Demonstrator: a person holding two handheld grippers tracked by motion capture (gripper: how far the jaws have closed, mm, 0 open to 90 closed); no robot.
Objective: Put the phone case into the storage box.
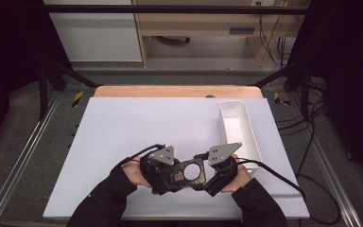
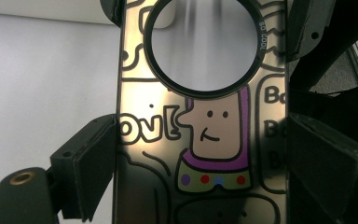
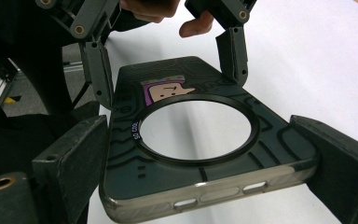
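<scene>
Dark cartoon-printed phone case (image 2: pixel 205 140)

Black doodle outlines, a beige face in purple, red and blue dots; white table sheet (image 1: pixel 137 127), white tray (image 1: pixel 238 125).

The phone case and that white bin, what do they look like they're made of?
The phone case looks like glossy, see-through flexible plastic: light glints off its printed back and its moulded edge is smoky-clear. The white bin looks like rigid matte plastic, with thin even walls and rounded corners, though the look alone leaves that open.

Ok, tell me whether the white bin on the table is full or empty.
Empty: the white bin shows only bare white walls and floor in the high view.
</scene>
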